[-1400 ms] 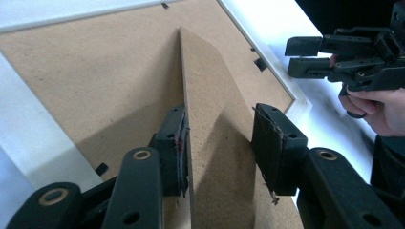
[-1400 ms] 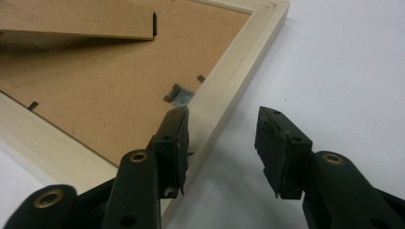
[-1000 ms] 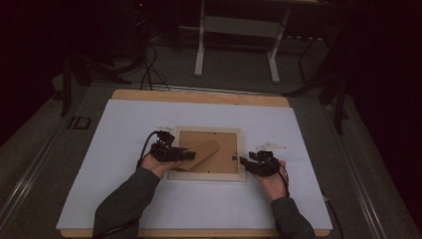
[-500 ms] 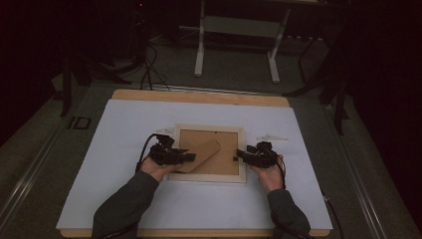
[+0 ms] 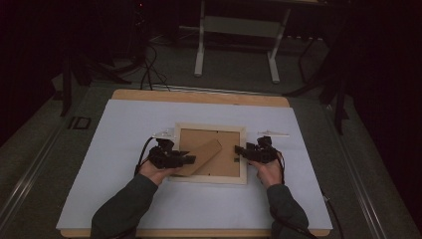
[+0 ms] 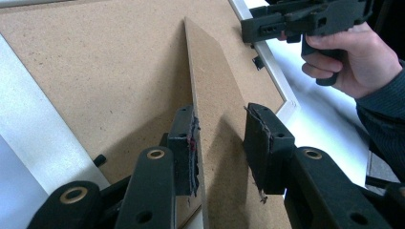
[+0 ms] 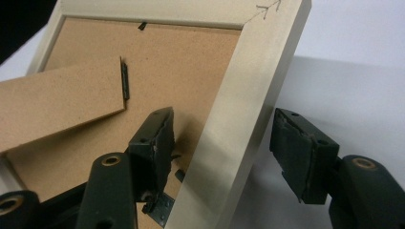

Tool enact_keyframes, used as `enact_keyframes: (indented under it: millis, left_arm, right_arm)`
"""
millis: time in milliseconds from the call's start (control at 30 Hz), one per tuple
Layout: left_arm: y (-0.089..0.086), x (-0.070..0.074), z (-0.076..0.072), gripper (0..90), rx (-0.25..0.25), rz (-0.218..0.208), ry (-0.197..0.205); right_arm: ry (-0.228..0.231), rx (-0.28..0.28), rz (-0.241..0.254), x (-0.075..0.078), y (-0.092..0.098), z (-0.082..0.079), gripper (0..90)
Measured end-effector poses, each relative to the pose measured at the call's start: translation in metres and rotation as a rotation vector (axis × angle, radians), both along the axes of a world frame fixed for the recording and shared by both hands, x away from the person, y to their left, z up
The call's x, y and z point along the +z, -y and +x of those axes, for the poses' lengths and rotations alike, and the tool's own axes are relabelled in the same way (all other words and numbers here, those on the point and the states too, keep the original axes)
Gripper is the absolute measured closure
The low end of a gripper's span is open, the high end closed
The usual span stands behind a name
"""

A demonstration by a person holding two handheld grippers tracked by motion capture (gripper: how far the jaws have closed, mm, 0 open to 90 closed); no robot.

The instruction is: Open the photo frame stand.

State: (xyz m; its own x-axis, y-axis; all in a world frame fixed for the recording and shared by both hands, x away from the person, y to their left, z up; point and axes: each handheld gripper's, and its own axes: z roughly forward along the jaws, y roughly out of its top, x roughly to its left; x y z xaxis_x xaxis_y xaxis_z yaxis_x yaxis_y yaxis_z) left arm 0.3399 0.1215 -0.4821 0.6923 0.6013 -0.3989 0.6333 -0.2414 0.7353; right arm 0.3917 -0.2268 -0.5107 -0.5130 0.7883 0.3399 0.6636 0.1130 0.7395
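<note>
Pic frame face-down, mid tabletop, grippers at both its sides.
High view: frame [image 5: 209, 153] lies back-up on white tabletop [image 5: 124, 129]; left gripper [image 5: 186, 160] at the easel stand [image 5: 203, 156], right gripper [image 5: 239, 149] at right rail. Left gripper view: jaws have just been closing, one pad touching the stand [image 6: 210, 95], other apart, so not clamped. Right gripper view: jaws have just been opening, released, straddling rail [image 7: 239, 119]. Frame prob. light, stiff; glass side hidden, likely fragile; grab by rails. Turn clips hard to make out.

Both forearms reached in, hands apart. The left tool [image 5: 191, 160] pointed right, its jaws part open and just closing. The right tool [image 5: 239, 149] pointed left, its jaws wide, just opening, pads clear.
</note>
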Motion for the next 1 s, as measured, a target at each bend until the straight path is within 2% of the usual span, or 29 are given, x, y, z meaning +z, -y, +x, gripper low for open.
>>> enact_keyframes:
  millis: [233,400,733,1000]
  left_arm:
    - [0.0,0.001,-0.002,66.9,-0.014,-0.006,0.017]
    - [-0.001,0.002,-0.003,67.4,-0.027,0.0,0.027]
    - [0.0,0.006,-0.003,69.4,-0.029,0.009,0.042]
    - [0.0,0.01,-0.002,71.2,-0.02,0.018,0.06]
  right_arm:
    - [-0.041,0.028,0.062,-0.001,0.003,0.007,41.7]
    - [-0.059,0.022,0.103,0.0,0.007,0.007,45.6]
    - [-0.042,-0.022,0.161,0.007,0.017,0.005,56.7]
    - [-0.008,-0.038,0.165,0.016,0.017,0.005,59.2]
